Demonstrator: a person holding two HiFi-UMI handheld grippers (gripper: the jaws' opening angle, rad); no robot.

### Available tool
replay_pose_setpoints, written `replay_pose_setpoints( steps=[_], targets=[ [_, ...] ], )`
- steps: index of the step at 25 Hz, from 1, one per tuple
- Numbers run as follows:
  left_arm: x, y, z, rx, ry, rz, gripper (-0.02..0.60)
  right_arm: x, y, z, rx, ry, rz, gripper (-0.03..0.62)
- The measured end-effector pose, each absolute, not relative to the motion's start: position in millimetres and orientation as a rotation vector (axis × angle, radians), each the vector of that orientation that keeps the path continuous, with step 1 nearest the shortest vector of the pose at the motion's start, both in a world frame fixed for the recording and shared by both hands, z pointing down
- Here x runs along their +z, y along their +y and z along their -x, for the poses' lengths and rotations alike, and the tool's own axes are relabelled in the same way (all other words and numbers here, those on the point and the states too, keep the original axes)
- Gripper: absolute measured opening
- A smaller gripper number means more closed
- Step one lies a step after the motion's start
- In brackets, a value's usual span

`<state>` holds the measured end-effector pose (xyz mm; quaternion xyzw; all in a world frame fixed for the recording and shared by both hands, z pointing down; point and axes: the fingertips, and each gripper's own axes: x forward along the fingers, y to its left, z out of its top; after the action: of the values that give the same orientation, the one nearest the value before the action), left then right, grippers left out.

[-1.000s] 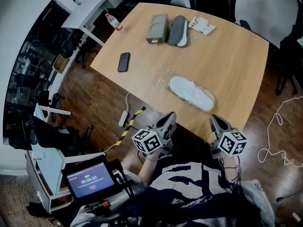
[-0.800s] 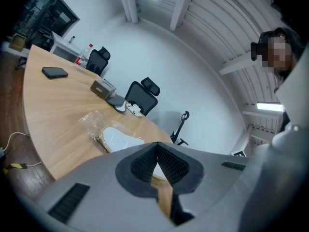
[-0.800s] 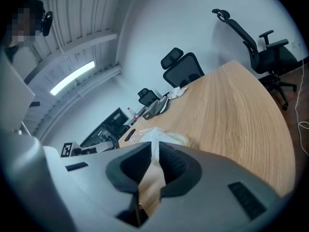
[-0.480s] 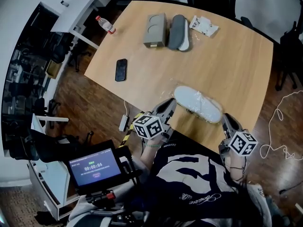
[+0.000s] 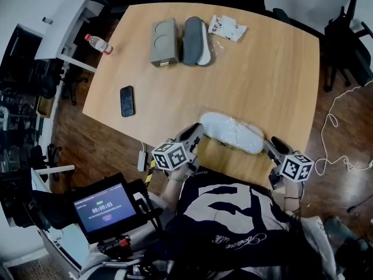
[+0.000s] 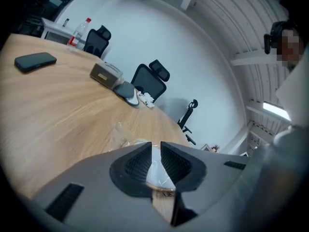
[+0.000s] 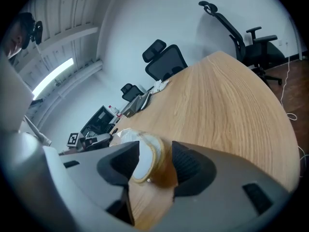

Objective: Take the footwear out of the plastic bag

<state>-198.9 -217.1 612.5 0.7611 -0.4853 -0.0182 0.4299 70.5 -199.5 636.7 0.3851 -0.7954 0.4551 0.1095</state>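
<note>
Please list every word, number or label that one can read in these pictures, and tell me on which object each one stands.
"00:00:05": timer on the small purple screen in a black frame, low left in the head view; last digit uncertain.
White cursive print on the person's dark shirt: too blurred to read.
Print on the white packet at the table's far edge: too small.
Label on the clear red-capped bottle: too small.
</note>
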Motion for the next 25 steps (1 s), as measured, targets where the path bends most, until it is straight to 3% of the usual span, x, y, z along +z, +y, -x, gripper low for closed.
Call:
replay_pose_setpoints(
  steps=[16,19,25],
  targets=[
    [644,-204,196,0.034,-1.198,-1.802,0.048,651,-170,-40,1.437,-2.283,-0.743,0.225],
    [645,-207,194,0.035,-1.200,-1.796,0.046,659,-169,-38,1.408,-2.225,-0.708,0.206],
    [652,-211,195,0.052,-1.219,-1.787,0.027,658,-174,-46,1.584,-2.247,-0.749,0.103]
  ],
)
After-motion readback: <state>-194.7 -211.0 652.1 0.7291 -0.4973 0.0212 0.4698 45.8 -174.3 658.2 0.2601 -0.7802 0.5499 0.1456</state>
